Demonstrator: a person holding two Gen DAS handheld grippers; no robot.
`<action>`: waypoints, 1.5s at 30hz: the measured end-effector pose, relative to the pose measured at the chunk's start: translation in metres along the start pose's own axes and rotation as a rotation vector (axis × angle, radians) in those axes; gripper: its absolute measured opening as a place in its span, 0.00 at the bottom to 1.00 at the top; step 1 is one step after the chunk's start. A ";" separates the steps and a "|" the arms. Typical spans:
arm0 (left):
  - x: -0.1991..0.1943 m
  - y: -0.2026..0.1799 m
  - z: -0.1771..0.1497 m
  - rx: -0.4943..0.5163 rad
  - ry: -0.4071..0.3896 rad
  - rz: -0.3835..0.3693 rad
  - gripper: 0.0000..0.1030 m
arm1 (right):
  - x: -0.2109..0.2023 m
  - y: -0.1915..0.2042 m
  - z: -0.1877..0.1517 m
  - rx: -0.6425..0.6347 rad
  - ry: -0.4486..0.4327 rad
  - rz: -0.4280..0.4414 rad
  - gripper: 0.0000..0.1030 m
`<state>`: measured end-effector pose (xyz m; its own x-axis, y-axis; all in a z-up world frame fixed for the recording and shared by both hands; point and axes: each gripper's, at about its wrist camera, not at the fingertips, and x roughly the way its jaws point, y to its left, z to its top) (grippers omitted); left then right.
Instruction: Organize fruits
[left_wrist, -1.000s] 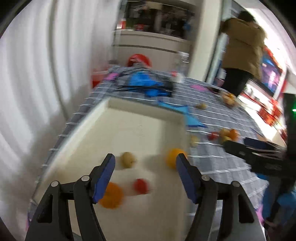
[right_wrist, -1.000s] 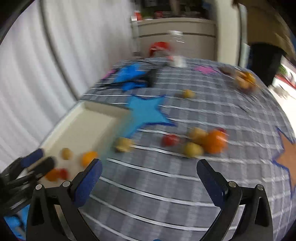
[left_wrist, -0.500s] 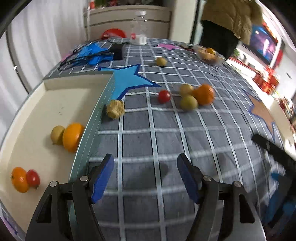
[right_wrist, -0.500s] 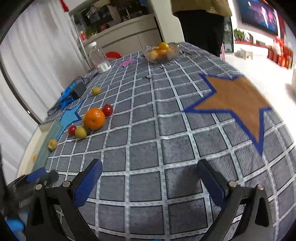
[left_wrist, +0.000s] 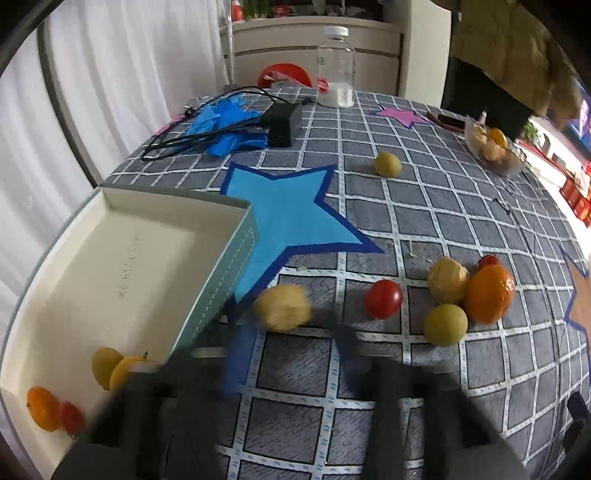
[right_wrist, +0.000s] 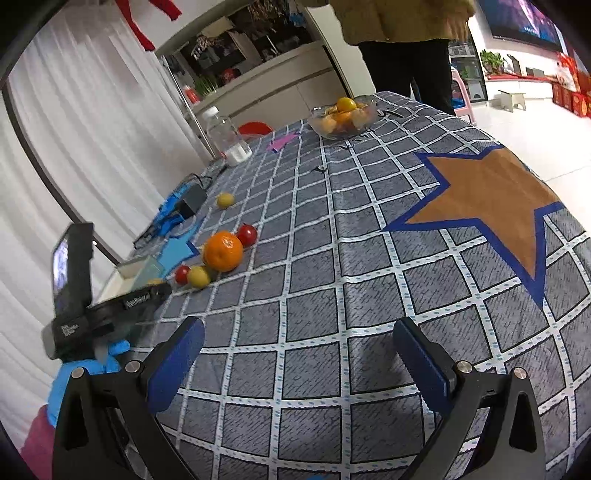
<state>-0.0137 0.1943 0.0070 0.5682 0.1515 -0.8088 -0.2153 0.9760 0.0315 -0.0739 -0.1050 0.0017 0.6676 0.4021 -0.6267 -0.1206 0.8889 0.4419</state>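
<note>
Closing down to narrow with the left tongs (left_wrist: 288, 341) at lower centre of the left wrist view, all smear, around the pale yellow wrinkled round fruit (left_wrist: 282, 306) lying on the grey checked counter (left_wrist: 295, 417) just beside the green outer wall of the shallow cream cardboard box (left_wrist: 236, 266); cannot tell whether pressing on it yet. Holding the right tongs (right_wrist: 299, 354) wide and empty at the bottom of the right wrist view. Likely to pinch off-centre on so round and soft-looking a skin, squirting it sideways toward the red cherry tomato (left_wrist: 383, 299) and the large orange mandarin (left_wrist: 489, 293) at right, or bruising it. Could also clip the box wall when lifting across, so near at left, jolting the four small fruits (left_wrist: 107, 365) already inside at lower left. Worth rechecking the grip before raising.
</note>
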 end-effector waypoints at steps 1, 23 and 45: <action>-0.004 0.000 -0.003 0.003 0.005 -0.021 0.24 | -0.001 -0.001 0.000 0.008 -0.004 0.008 1.00; -0.051 -0.004 -0.073 0.148 -0.056 -0.141 0.72 | 0.014 0.019 -0.004 -0.102 0.051 -0.128 1.00; -0.059 0.014 -0.081 0.155 -0.085 -0.200 0.26 | 0.025 0.031 -0.007 -0.187 0.097 -0.239 1.00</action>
<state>-0.1149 0.1862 0.0075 0.6536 -0.0411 -0.7557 0.0286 0.9992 -0.0296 -0.0663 -0.0661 -0.0048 0.6208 0.1885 -0.7609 -0.1079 0.9820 0.1552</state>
